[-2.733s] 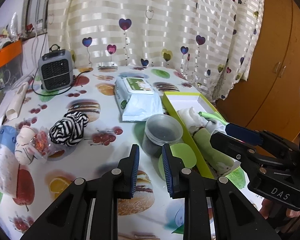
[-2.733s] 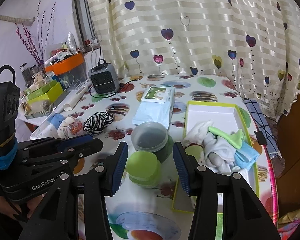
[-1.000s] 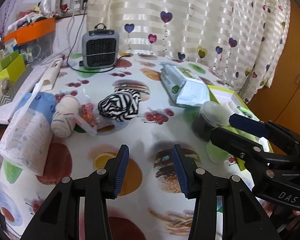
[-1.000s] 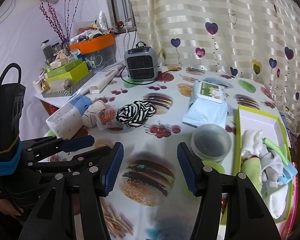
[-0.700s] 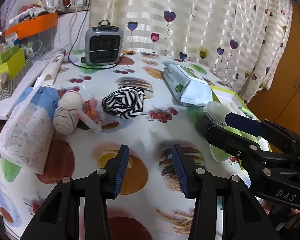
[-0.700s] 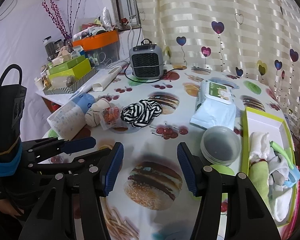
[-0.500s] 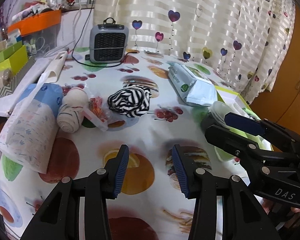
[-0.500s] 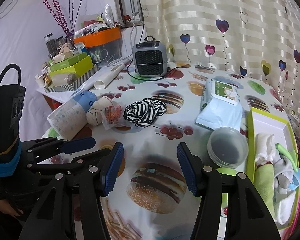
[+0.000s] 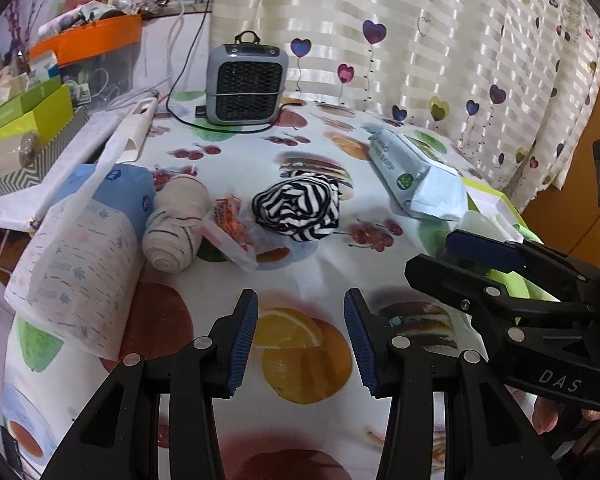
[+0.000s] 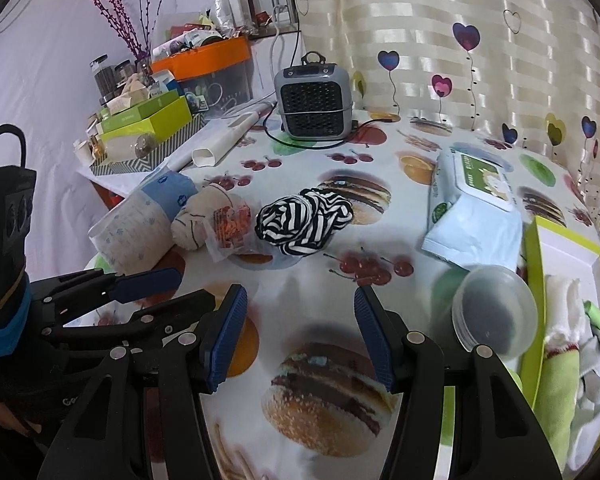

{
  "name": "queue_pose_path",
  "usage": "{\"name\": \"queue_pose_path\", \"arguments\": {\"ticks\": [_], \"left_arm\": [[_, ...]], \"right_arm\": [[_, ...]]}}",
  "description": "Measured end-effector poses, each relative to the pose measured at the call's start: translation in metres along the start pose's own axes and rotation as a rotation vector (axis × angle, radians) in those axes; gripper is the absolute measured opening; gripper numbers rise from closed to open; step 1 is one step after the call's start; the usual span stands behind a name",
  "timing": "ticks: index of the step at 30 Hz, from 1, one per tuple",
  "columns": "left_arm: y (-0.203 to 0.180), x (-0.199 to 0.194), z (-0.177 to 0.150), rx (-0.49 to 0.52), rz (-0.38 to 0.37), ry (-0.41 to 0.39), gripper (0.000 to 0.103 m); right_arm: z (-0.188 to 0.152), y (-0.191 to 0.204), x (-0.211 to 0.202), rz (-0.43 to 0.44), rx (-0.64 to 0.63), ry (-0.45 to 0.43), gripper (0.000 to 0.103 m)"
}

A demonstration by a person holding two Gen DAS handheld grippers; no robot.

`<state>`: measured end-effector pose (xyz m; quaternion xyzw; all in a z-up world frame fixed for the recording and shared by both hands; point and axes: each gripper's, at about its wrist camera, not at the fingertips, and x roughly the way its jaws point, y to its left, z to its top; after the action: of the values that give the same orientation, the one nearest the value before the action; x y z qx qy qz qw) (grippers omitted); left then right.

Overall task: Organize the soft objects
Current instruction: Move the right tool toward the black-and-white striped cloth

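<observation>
Striped cloth bundle (image 9: 296,211) now sits almost straight ahead of my left tongs (image 9: 300,332), where a few seconds ago I was looking over the clear tub (image 10: 494,312) and the green-rimmed box (image 10: 534,300); both hands have swung away from that corner and toward the loose pile on the counter (image 9: 300,280). My left tongs are spread with nothing between the pads, and my right tongs (image 10: 300,336) are spread and empty too, hovering above the printed burger on the cloth. The bundle lies out in the open in the middle of the counter, with a rolled beige sock (image 9: 178,226) and a crinkly snack bag (image 9: 232,228) just beside it on its left, and the wet-wipe pack (image 10: 476,216) well off to its right. The box already holds several folded soft things (socks or small cloths, I cannot tell which), so I judge the sorting is partly done. I read this swing as the approach to the next pick, probably the striped bundle or the sock. The snack bag touches the sock, so a careless pinch there could drag it along.
</observation>
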<state>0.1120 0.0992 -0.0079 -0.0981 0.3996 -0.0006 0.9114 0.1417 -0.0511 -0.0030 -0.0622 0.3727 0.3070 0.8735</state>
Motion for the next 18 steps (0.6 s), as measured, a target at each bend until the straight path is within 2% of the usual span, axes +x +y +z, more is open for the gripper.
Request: {"name": "queue_pose_path", "arguments": {"ticks": [18], "left_arm": [[0.019,-0.001,0.008,-0.026,0.029,-0.012,0.044]], "right_arm": [[0.017,-0.005,0.025,0.021,0.040,0.012,0.057]]}}
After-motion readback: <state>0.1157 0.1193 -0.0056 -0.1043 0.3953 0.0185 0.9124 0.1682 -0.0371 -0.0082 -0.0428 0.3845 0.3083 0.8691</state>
